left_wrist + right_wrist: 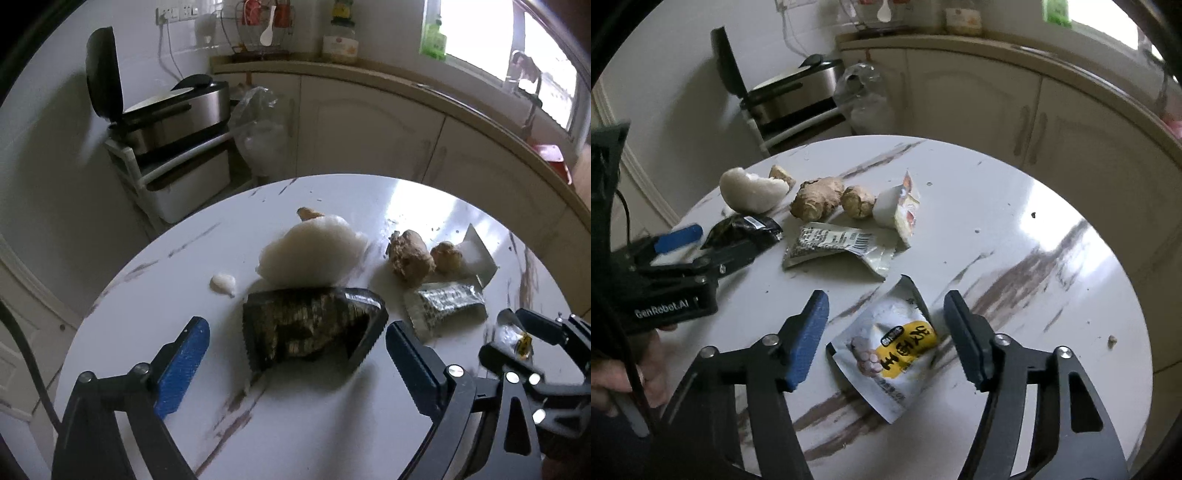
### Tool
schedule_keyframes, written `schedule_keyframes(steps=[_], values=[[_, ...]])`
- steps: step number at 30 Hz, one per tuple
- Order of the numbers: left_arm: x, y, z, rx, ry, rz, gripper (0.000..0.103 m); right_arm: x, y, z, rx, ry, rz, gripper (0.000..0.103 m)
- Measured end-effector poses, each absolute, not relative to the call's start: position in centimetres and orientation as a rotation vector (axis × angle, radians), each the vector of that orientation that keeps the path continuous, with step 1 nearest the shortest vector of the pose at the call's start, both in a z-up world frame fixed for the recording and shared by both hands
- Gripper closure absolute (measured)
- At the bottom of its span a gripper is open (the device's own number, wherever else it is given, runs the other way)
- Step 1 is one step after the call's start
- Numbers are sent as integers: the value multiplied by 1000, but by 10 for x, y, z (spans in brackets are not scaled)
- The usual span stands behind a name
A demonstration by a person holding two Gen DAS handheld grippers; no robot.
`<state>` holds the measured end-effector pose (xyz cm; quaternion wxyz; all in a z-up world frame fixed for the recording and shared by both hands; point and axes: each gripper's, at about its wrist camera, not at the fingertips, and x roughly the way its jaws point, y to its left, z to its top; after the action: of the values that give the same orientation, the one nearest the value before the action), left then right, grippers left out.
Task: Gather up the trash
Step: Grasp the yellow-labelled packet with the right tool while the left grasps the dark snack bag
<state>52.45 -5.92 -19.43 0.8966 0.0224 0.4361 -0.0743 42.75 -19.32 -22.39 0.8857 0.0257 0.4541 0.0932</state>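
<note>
A dark crumpled snack wrapper (314,326) lies on the round white table between the open blue-padded fingers of my left gripper (295,350); it also shows in the right wrist view (746,230). My right gripper (884,332) is open around a white and yellow snack packet (890,347) lying flat. A silver-grey wrapper (834,245) (443,304) and a torn white packet (899,206) (476,254) lie further back. The left gripper (679,236) shows at the left of the right wrist view.
Ginger pieces (818,197) (410,256) and a white peeled chunk (753,192) (314,251) lie mid-table, with a small white scrap (223,284). The table edge (1126,295) curves right. Behind stand cabinets (369,122), a rack with an open appliance (166,110) and a plastic bag (258,125).
</note>
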Motion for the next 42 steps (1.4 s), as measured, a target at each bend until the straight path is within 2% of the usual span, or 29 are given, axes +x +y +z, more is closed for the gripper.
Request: schedule_keyframes(steps=[1,4,6,7,8,10,11,12,14,15,16,19,22,23,24,26,27,28,29,31,36,41,42], values=[[527,-60,-196,46,912,-156,10,428,-189,-225,24,941,184,40],[531,-58,-197,12,912,-184,31,430,-178,-227,-39,938,165,40],[530,-57,-195,0,905,-194,42,429,-175,-227,-53,928,174,45],[529,-55,-195,-11,903,-203,44,428,-174,-226,-56,923,183,52],[529,-54,-194,-21,903,-212,48,427,-175,-225,-58,918,185,64],[528,-50,-194,-42,900,-226,56,425,-179,-224,-47,912,190,76],[527,-47,-194,-57,902,-233,75,425,-183,-224,-35,911,195,81],[527,-43,-194,-68,905,-234,82,425,-186,-224,-23,912,198,85],[526,-36,-195,-98,910,-245,89,425,-197,-224,29,918,216,98],[526,-32,-195,-107,913,-248,93,425,-204,-225,61,922,227,100],[525,-30,-195,-111,915,-250,93,425,-208,-225,86,923,239,101],[521,-25,-194,-102,914,-247,93,421,-218,-226,120,921,248,101],[518,-25,-193,-81,913,-237,85,419,-221,-227,131,926,260,101],[516,-25,-192,-75,913,-231,70,420,-222,-227,139,929,262,100],[513,-28,-190,-62,911,-219,43,420,-224,-227,153,934,262,100],[507,-29,-184,-28,872,-194,12,419,-228,-226,163,939,264,95],[503,-32,-182,-13,854,-192,9,419,-228,-226,167,940,268,91],[502,-34,-180,-4,848,-199,9,418,-228,-225,175,941,274,78],[502,-37,-178,6,844,-209,8,417,-228,-224,181,939,278,58],[501,-45,-174,27,834,-214,7,410,-228,-222,192,936,285,39],[518,-63,-179,60,855,-241,8,403,-219,-223,142,940,288,41],[527,-72,-184,68,866,-255,8,400,-205,-223,67,940,302,58],[533,-71,-185,71,868,-255,8,399,-201,-223,49,939,309,59]])
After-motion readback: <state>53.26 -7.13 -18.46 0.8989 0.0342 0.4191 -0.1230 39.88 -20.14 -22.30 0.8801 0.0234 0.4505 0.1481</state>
